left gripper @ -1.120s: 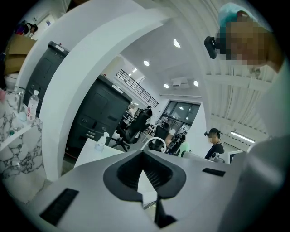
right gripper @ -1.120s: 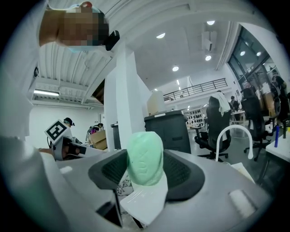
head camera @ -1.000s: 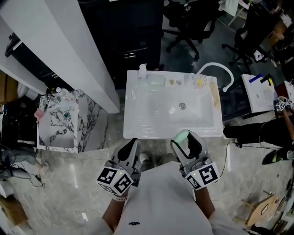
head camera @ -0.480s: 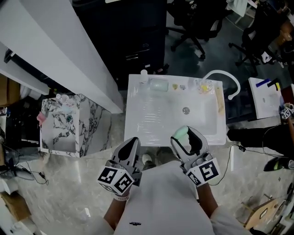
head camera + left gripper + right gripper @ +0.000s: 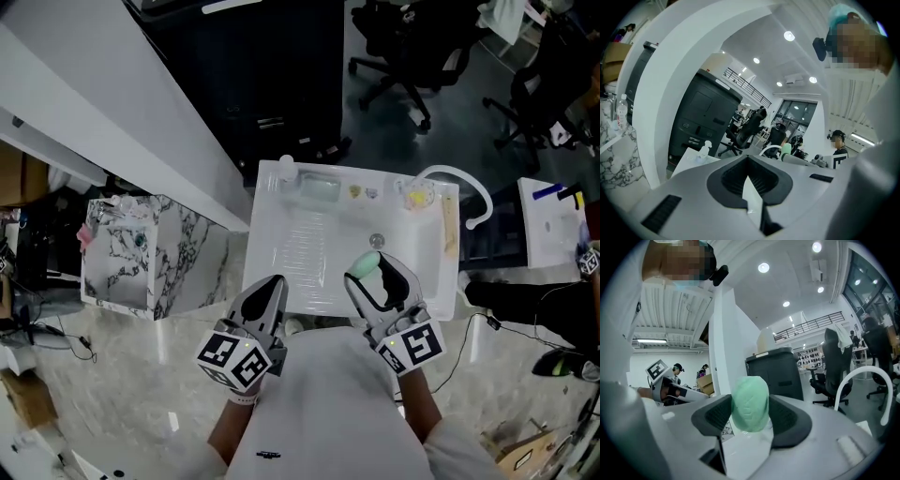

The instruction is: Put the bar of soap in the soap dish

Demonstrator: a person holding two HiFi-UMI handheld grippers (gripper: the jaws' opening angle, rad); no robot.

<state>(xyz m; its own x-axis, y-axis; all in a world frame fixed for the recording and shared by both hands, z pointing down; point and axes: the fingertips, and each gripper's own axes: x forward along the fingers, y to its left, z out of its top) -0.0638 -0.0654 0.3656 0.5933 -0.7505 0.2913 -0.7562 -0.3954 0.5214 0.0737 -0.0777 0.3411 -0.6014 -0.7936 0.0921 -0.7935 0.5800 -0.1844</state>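
A pale green oval bar of soap (image 5: 367, 263) (image 5: 750, 402) is pinched between the dark pads of my right gripper (image 5: 373, 273) (image 5: 751, 414), which is shut on it. In the head view it hangs over the front half of the white sink (image 5: 281, 246), just short of the drain (image 5: 377, 241). The pale green soap dish (image 5: 319, 190) lies on the sink's back rim, left of centre, well beyond the soap. My left gripper (image 5: 274, 285) (image 5: 749, 174) is shut on nothing, held at the sink's front left edge.
A white curved faucet (image 5: 461, 180) stands at the sink's right rim. A small pump bottle (image 5: 287, 170) is beside the dish, and small yellow items (image 5: 412, 195) lie further right. A marble-patterned cabinet (image 5: 141, 255) stands to the left, office chairs (image 5: 398, 56) behind.
Both grippers have moved forward. The soap, earlier at the sink's front edge, now hangs over the basin near the drain. The grip on the soap is unchanged.
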